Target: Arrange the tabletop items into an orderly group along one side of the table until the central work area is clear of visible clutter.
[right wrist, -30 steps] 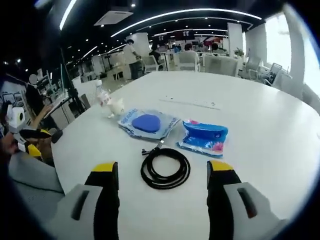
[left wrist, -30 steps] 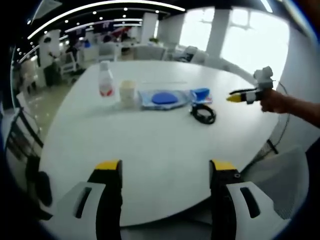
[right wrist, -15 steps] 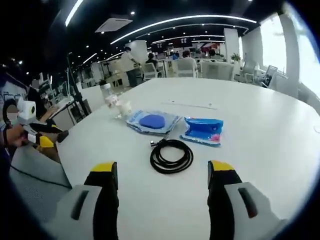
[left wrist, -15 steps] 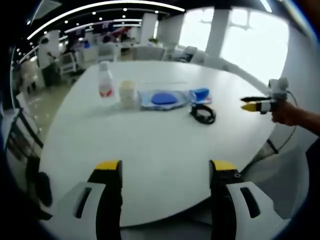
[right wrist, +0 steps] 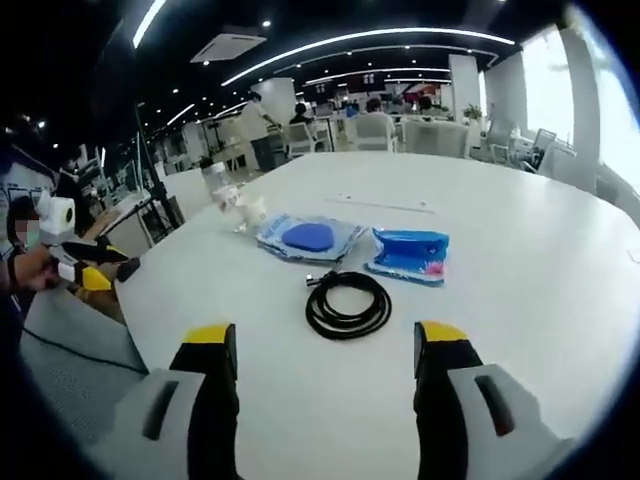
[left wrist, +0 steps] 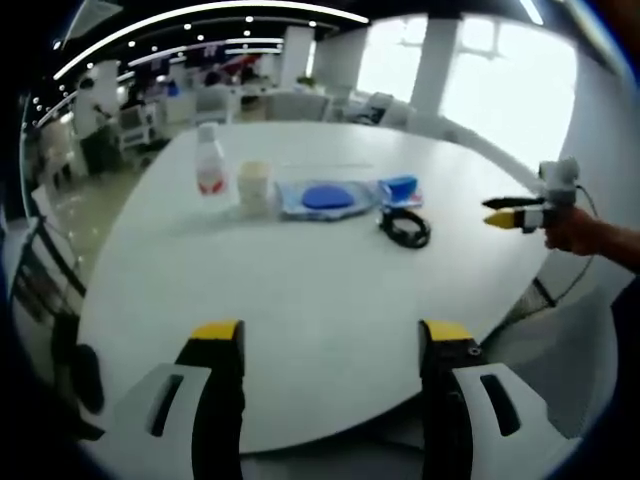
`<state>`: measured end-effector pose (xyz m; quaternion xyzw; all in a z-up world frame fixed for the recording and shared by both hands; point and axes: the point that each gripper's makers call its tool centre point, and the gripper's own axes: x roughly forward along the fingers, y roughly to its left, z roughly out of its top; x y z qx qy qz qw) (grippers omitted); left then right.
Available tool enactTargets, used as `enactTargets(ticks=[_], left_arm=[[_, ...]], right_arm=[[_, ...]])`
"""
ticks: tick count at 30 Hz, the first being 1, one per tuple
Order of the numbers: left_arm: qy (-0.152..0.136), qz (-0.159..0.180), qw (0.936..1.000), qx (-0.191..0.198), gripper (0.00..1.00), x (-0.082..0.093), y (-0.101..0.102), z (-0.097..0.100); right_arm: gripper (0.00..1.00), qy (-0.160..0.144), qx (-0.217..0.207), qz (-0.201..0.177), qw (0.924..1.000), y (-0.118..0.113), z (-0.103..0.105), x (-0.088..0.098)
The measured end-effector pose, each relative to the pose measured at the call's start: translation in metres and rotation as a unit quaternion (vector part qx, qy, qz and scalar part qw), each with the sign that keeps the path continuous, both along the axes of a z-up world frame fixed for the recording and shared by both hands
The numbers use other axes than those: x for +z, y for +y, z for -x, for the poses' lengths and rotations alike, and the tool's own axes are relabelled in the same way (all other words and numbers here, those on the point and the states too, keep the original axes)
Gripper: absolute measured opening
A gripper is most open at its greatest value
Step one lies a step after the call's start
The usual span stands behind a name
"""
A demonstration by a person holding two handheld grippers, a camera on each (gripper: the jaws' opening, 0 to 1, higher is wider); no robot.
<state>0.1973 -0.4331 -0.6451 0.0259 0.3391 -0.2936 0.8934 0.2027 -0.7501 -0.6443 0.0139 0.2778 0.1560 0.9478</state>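
Both my grippers' jaws stand apart, empty; I judge the coiled black cable (right wrist: 347, 305) on the white counter (right wrist: 520, 270) needs grasping next.

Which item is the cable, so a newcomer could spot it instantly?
On the round white table, four items sit in a row: a bottle, a cup and two blue packets. The black cable lies just before the packets, nearest the right gripper. It alone is black and coiled in a ring.
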Motion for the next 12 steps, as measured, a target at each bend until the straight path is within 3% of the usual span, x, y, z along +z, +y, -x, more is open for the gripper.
enactTargets(ticks=[12], left_arm=[[0.0,0.001,1.0,-0.001,0.68,-0.0004,-0.0004,0.0003]], right_arm=[[0.71,0.003,0.011,0.003,0.9999,0.0068,0.0019,-0.0011]])
